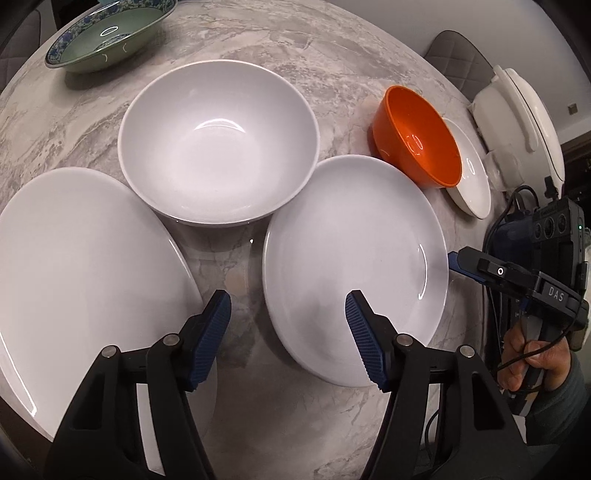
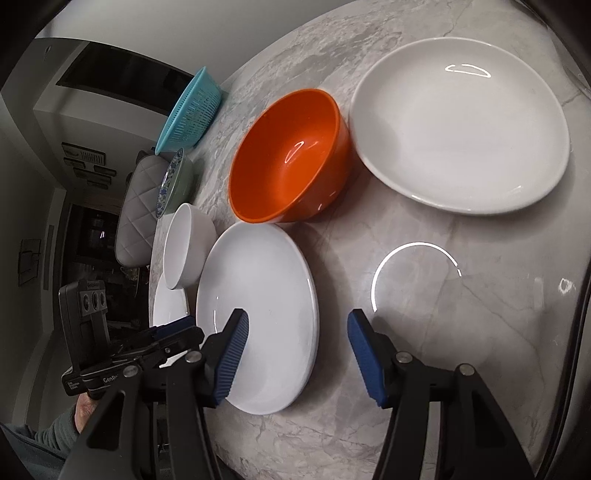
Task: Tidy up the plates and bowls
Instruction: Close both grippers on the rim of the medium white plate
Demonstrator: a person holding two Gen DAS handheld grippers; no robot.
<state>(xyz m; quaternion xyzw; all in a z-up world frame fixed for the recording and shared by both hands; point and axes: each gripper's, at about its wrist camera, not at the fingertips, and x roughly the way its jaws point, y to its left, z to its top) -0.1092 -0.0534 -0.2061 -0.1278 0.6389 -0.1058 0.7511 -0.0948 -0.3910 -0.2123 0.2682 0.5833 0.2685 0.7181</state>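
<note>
A white plate [image 1: 351,258] lies on the marble table between both grippers. My left gripper [image 1: 288,306] is open, its jaws astride the plate's near-left rim, one pad over the plate and one over bare table. My right gripper [image 2: 297,321] is open too and straddles the opposite rim of that plate [image 2: 258,314]; it shows at the plate's right edge [image 1: 458,264] in the left wrist view. Neither pair of pads presses on the plate. A white bowl [image 1: 218,144], a larger white plate [image 1: 85,266], an orange bowl [image 2: 291,158] and another white plate [image 2: 461,125] lie around it.
A green patterned bowl [image 1: 110,33] sits at the far left, and a turquoise colander [image 2: 192,114] leans near it. A white lidded pot [image 1: 524,118] stands at the table's right edge. A grey quilted chair [image 2: 140,206] stands beside the table. A person's hand [image 1: 528,362] holds the right gripper.
</note>
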